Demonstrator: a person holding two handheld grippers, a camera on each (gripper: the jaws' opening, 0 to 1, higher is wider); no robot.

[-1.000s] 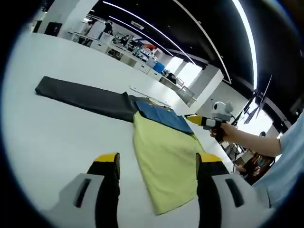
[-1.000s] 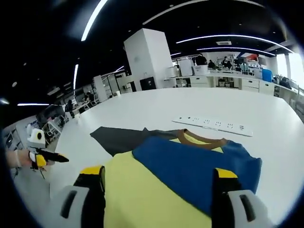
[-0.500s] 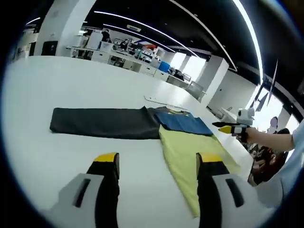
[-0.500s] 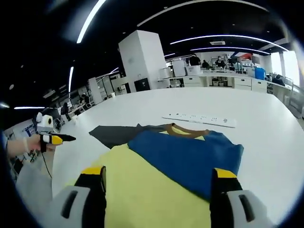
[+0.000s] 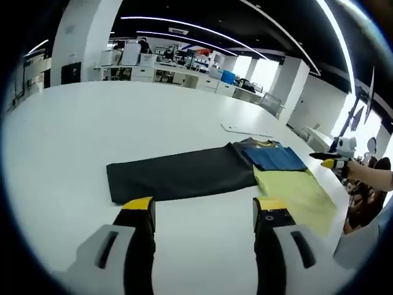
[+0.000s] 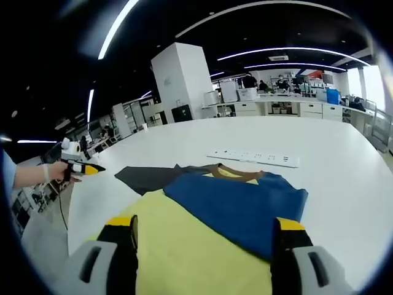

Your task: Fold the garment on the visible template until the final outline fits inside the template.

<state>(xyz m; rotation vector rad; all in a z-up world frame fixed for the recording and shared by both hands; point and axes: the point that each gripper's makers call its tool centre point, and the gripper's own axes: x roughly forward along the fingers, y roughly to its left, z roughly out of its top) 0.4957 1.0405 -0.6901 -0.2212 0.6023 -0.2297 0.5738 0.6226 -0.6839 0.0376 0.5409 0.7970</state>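
Left gripper view: yellow-and-blue cloth garment (image 5: 288,178) lies flat on the white table (image 5: 92,129), overlapping the dark grey rectangular template (image 5: 178,175). Folding looks barely begun. Both tongs (image 5: 202,212) (image 6: 206,230) gape open, holding nothing.

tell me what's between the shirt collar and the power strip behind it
Nothing: in the right gripper view, bare white table separates the shirt collar from the power strip.
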